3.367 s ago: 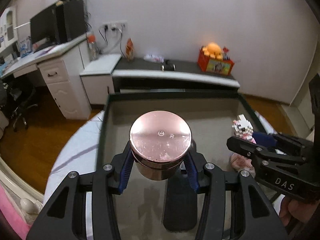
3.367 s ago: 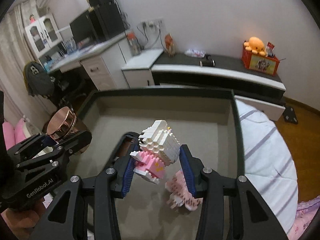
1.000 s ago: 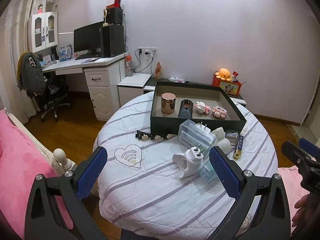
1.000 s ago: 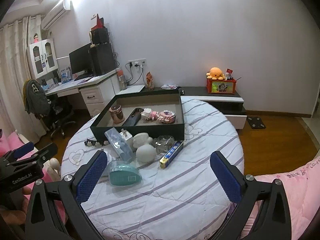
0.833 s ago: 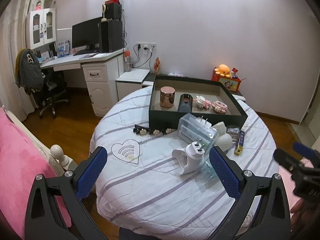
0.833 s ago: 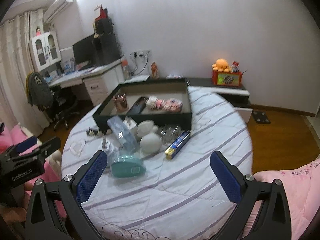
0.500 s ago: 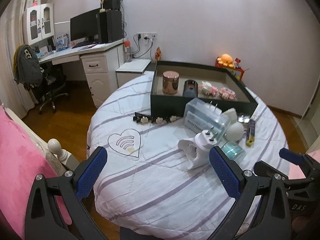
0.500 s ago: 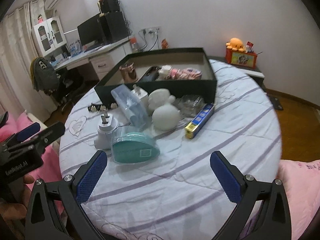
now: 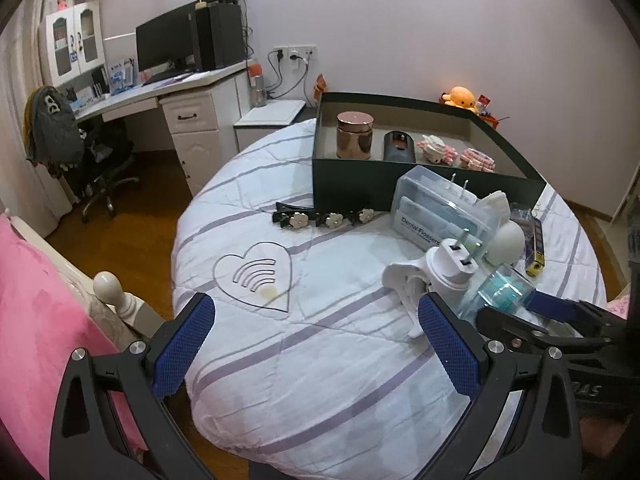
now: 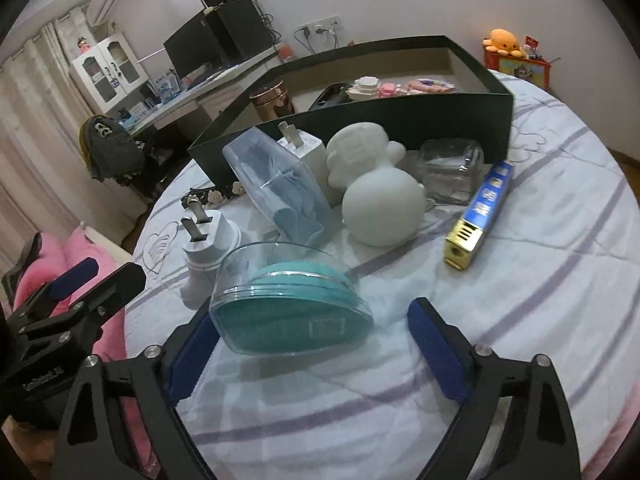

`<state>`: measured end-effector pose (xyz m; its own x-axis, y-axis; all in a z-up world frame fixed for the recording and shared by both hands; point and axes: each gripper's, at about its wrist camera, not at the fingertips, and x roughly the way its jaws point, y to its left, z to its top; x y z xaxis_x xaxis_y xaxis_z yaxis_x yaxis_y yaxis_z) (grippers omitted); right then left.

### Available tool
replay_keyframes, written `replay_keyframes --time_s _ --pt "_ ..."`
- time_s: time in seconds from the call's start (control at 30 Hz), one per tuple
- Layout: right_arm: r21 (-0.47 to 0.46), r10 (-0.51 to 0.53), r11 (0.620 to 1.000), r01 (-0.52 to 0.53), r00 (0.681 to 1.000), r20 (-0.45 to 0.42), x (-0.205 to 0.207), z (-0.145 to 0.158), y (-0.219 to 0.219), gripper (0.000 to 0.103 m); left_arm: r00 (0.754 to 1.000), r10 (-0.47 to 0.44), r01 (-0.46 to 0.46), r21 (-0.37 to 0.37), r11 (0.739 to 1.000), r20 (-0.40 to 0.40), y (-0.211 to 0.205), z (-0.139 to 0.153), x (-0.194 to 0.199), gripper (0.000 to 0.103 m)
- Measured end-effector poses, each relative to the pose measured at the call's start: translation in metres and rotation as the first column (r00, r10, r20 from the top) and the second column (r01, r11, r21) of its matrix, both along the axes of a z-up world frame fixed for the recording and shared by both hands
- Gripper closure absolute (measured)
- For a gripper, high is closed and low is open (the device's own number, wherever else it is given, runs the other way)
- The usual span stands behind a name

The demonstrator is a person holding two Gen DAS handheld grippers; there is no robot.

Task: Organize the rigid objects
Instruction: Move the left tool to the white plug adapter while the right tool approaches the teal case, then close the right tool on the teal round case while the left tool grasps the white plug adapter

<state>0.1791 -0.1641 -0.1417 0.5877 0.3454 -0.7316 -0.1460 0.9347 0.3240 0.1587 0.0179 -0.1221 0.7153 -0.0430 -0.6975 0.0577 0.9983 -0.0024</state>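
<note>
the right gripper (image 10: pixel 312 354) is shown low over a round table (image 10: pixel 520 320) covered with a striped cloth. its jaws are closing, and a clear case with a teal insert (image 10: pixel 290 308) lies between the blue pads (image 10: pixel 436 352). the left pad appears to be at the case's edge, whereas a gap is seen between the case and the right pad, so no grip is made.

just beyond the case, to the left of the claw's line, a white plug adapter (image 10: pixel 208 240) stands with its prongs up. straight ahead, a clear box of floss picks (image 10: pixel 280 184) is tilted, and a white charger (image 10: pixel 304 152) is seen behind it. a white figurine (image 10: pixel 380 196) lies ahead and slightly right, with a clear glass item (image 10: pixel 452 172) behind it. a blue and gold box (image 10: pixel 480 216) lies further right.

a dark tray (image 10: pixel 400 116) stands at the far side of these items. a copper jar (image 9: pixel 354 134), a black item (image 9: pixel 398 146) and two pink and white block figures (image 9: pixel 436 150) are held inside it.

the left gripper (image 9: pixel 316 350) is shown wide open above bare cloth, with nothing between its pads. a heart outline (image 9: pixel 256 276) on the cloth lies just ahead of it, and a black hair clip with flowers (image 9: pixel 320 218) lies further ahead, in front of the tray wall.
</note>
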Motion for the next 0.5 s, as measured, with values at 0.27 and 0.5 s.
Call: replay_keyframes --time_s 0.27,0.5 --pt "-0.034 0.003 0.999 -0.002 1.000 0.026 -0.005 0.006 -0.010 0.030 0.999 -0.046 0.045 -0.016 0.999 -0.012 -0.014 -0.005 0.004 0.000" --pt "-0.082 -0.062 0.995 0.064 0.998 0.027 -0.009 0.008 -0.039 0.030 0.995 -0.092 0.090 -0.044 0.995 -0.037 -0.036 -0.015 0.012 0.000"
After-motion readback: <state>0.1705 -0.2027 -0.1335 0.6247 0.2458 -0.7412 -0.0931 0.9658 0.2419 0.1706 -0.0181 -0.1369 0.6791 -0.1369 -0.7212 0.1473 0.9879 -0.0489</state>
